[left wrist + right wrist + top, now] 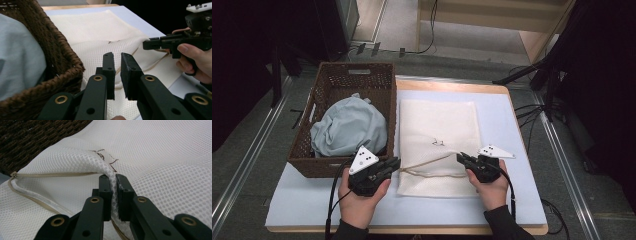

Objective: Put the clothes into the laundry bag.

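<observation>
While right claw [113,195] pinches mesh bag [437,125], wrist level.

A mesh bag [437,145] lies flat on the table [522,200], just right of a basket [349,80] that holds bundled cloth [347,127]. The left gripper [394,165] is at the bag's near left edge, the right gripper [460,158] over its near right part.

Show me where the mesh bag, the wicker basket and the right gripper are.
mesh bag [437,120], high view, upper flat part
wicker basket [354,74], high view, far wall
right gripper [113,185], right gripper view, between fingertips
</observation>
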`<state>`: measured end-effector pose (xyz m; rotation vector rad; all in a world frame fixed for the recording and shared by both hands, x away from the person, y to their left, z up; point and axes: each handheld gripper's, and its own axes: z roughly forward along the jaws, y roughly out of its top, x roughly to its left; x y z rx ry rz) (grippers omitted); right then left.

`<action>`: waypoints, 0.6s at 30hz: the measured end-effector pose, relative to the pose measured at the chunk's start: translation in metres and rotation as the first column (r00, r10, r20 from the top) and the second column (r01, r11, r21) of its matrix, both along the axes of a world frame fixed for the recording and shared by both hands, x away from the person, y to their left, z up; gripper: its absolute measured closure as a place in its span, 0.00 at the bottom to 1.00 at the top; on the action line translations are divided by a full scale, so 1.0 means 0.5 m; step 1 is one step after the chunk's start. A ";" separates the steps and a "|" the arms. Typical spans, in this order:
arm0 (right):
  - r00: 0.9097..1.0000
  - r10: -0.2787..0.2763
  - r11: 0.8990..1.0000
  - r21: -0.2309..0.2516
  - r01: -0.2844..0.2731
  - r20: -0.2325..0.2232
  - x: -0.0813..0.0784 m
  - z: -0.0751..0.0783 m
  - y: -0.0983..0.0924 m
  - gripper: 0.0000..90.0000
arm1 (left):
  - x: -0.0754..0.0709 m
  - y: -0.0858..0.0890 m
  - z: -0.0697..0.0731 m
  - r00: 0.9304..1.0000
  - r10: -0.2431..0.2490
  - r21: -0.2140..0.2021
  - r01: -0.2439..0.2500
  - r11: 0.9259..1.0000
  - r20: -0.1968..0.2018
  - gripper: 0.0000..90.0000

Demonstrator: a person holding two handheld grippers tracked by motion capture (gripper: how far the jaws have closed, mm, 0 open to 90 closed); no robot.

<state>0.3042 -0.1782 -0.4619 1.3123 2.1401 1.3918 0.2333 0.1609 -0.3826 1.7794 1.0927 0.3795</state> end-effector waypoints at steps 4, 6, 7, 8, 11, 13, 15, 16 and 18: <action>1.000 0.000 1.000 0.002 0.000 -0.001 0.001 -0.001 -0.001 0.94 | 0.011 0.012 0.006 1.000 0.020 0.000 -0.020 1.000 0.001 0.91; 1.000 -0.001 1.000 0.001 0.001 -0.001 0.001 -0.002 -0.002 0.94 | 0.019 0.019 0.009 1.000 0.025 -0.004 -0.025 1.000 0.003 0.90; 1.000 -0.001 1.000 0.001 0.001 0.000 0.001 -0.002 -0.002 0.94 | 0.023 0.022 0.010 1.000 0.029 -0.001 -0.029 1.000 0.003 0.90; 1.000 -0.001 1.000 0.000 0.001 0.001 0.001 -0.002 -0.002 0.94 | 0.027 0.025 0.011 0.999 0.033 -0.005 -0.033 0.999 0.002 0.90; 1.000 0.000 1.000 -0.001 0.000 0.001 0.001 -0.002 -0.002 0.94 | 0.037 0.036 0.013 0.999 0.048 -0.011 -0.048 0.999 -0.003 0.90; 1.000 0.000 1.000 -0.001 0.000 0.001 0.001 -0.002 -0.002 0.94 | 0.043 0.044 0.014 0.998 0.055 -0.016 -0.055 0.998 -0.005 0.90; 1.000 0.000 1.000 -0.002 0.000 0.001 0.001 -0.002 -0.002 0.94 | 0.049 0.051 0.015 0.998 0.066 -0.016 -0.066 0.998 -0.004 0.90; 1.000 0.000 1.000 -0.002 0.000 0.000 0.001 -0.002 -0.002 0.94 | 0.051 0.055 0.016 0.997 0.071 -0.020 -0.071 0.997 -0.003 0.90; 1.000 0.000 1.000 -0.003 0.000 -0.001 0.001 -0.003 -0.001 0.94 | 0.057 0.061 0.019 0.997 0.079 -0.017 -0.079 0.997 -0.003 0.90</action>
